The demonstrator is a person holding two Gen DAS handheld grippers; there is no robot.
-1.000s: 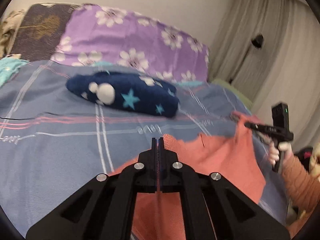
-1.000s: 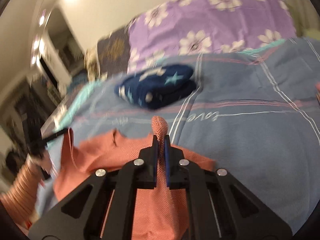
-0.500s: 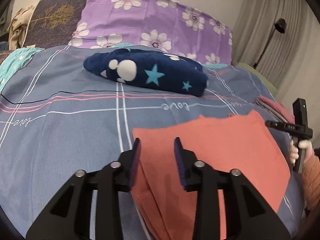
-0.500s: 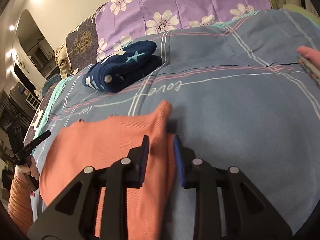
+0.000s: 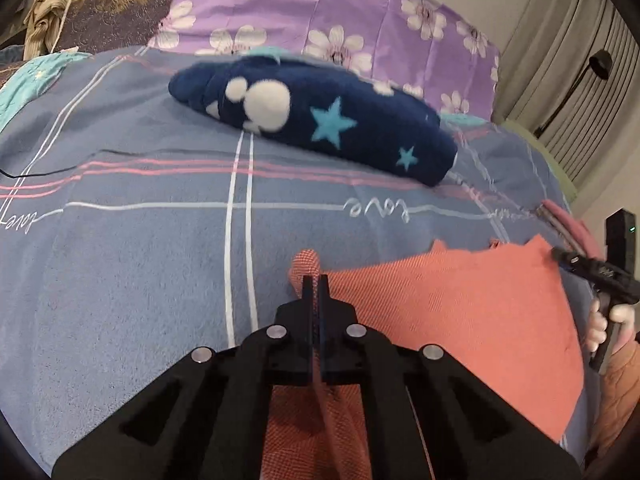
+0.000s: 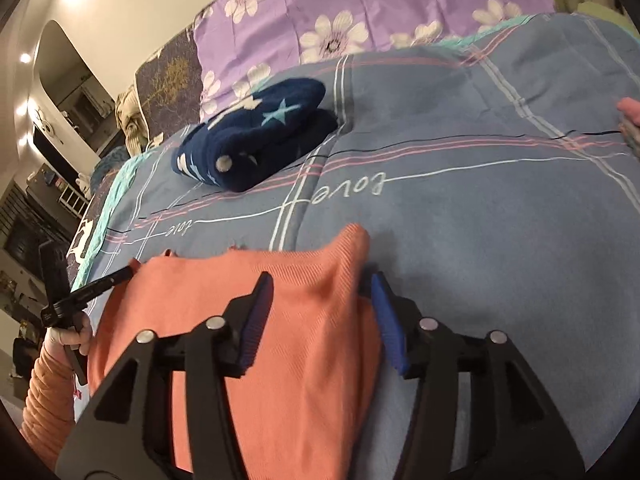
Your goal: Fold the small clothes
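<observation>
On the blue bedspread (image 6: 500, 240) before you lies the coral garment (image 6: 304, 344), soft and limp. Your left gripper (image 5: 316, 284) has just pinched shut on its corner; your right gripper (image 6: 320, 300) stands open astride the opposite edge. Grip corners, not mid-cloth.

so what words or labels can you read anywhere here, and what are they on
"love": white script stitched along the white stripe of the blue-grey striped bedspread, at and, near the left edge, at.
"love": the same script, upside down in the right wrist view.
Nothing else is readable.
</observation>
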